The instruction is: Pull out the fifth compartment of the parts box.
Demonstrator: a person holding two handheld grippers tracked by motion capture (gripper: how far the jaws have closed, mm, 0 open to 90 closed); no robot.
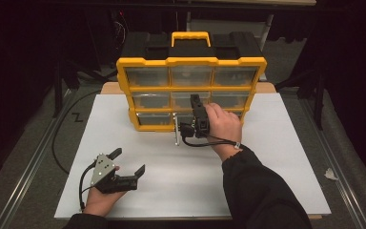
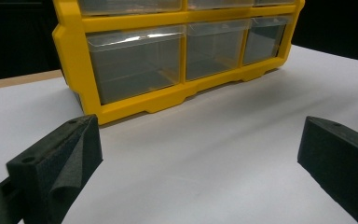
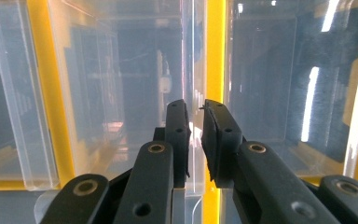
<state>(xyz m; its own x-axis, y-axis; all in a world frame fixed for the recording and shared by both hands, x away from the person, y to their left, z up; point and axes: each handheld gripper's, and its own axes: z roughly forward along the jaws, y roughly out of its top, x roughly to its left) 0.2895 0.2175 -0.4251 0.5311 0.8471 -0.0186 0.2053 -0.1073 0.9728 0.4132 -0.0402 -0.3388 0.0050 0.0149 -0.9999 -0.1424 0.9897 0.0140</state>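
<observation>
1. Dark room beyond, white counter [image 1: 267, 157] in front, seen from above.
2. Standing at the counter's far edge: yellow organiser [image 1: 190, 90] with three rows of clear drawers and a black top with a yellow handle.
3. Pulled partly out of the bottom row, middle column: clear drawer [image 1: 177, 128], its thin front wall [image 3: 189, 135] edge-on in the right gripper view.
4. Right claw [image 3: 196, 140] nearly closed, pads pinching that thin clear wall, yellow divider right behind it.
5. Left claw [image 1: 128, 162] resting low on the near left of the counter, well apart from the organiser, spread wide with nothing between its pads [image 2: 70, 154].
</observation>
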